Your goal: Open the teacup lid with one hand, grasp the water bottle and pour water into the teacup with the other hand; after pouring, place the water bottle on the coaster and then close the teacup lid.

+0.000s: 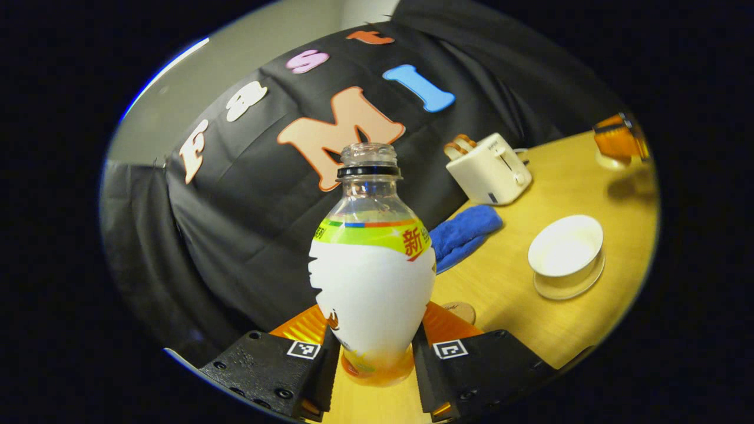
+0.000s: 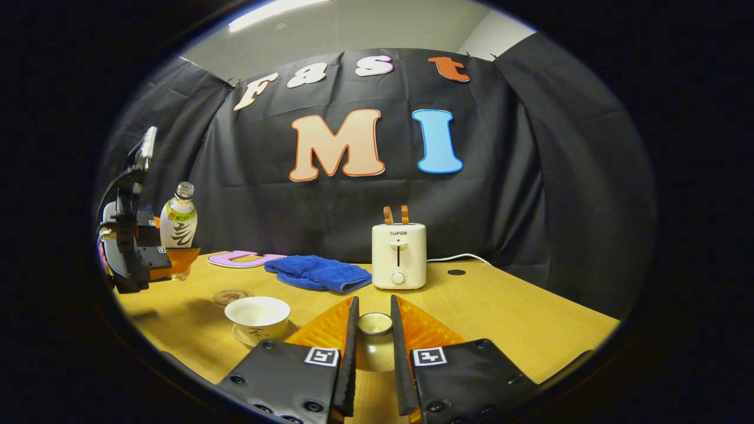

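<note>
My left gripper [image 1: 377, 338] is shut on the water bottle [image 1: 371, 277], an uncapped clear bottle with a white and green label, held upright low over the table. In the right gripper view the bottle [image 2: 178, 224] and the left gripper [image 2: 154, 254] are at the far left. The white teacup [image 1: 566, 250] stands open on its saucer, right of the bottle. My right gripper [image 2: 374, 307] is shut on the small round teacup lid [image 2: 375, 324], held to the right of the teacup [image 2: 257, 313]. A round brown coaster [image 2: 231, 296] lies just behind the cup.
A white toaster [image 2: 399, 256] with two slices in it stands at the back of the wooden table [image 2: 500, 312]. A blue cloth [image 2: 318, 272] lies to its left, with a pink letter [image 2: 238, 258] flat on the table beyond it. The coaster [image 1: 462, 309] peeks out beside my left gripper's finger.
</note>
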